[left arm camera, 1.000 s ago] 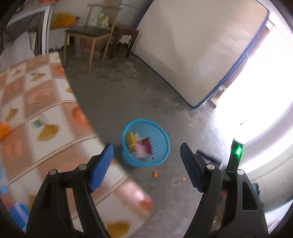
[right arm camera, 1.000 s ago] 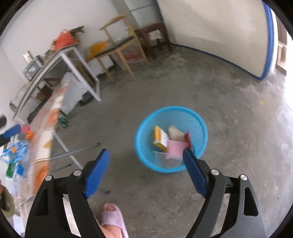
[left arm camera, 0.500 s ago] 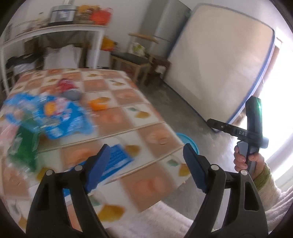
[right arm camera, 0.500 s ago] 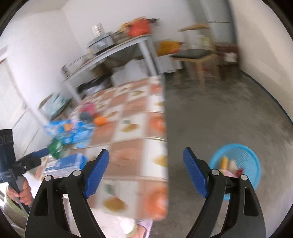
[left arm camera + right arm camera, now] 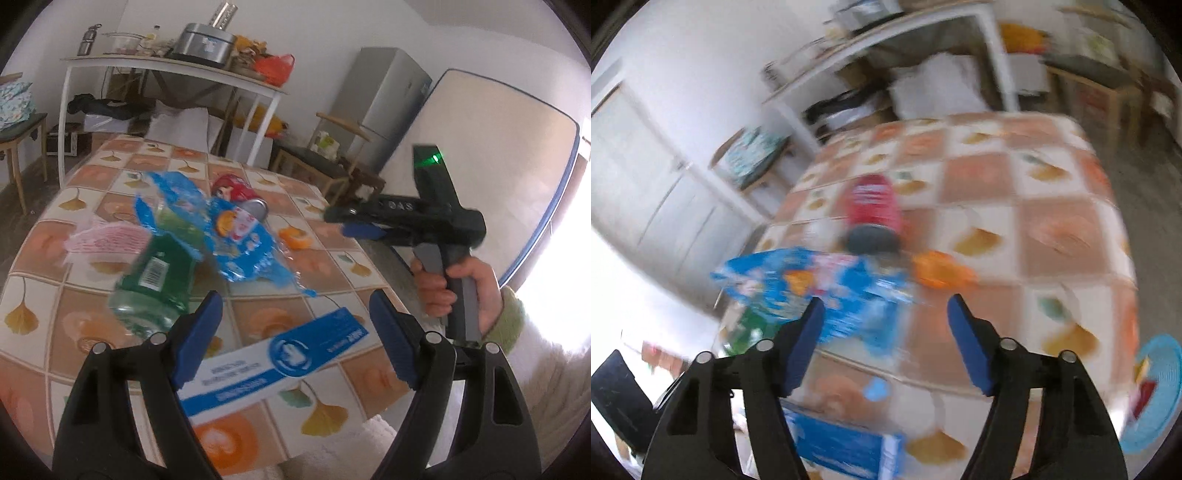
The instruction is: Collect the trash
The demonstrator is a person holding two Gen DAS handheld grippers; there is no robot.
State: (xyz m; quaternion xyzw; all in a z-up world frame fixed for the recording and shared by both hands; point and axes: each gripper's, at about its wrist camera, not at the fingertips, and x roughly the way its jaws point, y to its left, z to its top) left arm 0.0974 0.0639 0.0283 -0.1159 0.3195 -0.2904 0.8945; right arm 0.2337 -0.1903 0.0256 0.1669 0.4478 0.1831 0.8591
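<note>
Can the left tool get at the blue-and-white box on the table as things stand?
Probably yes. The left tool is open and empty, and the blue-and-white box lies flat just ahead of its fingers with nothing on top. The green bottle lies close on the left, so it may get nudged.

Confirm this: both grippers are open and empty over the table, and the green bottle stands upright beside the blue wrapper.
Not quite. In the left wrist view the green bottle lies on its side, partly under the blue wrapper. The left gripper and right gripper are open and empty over the table.
</note>
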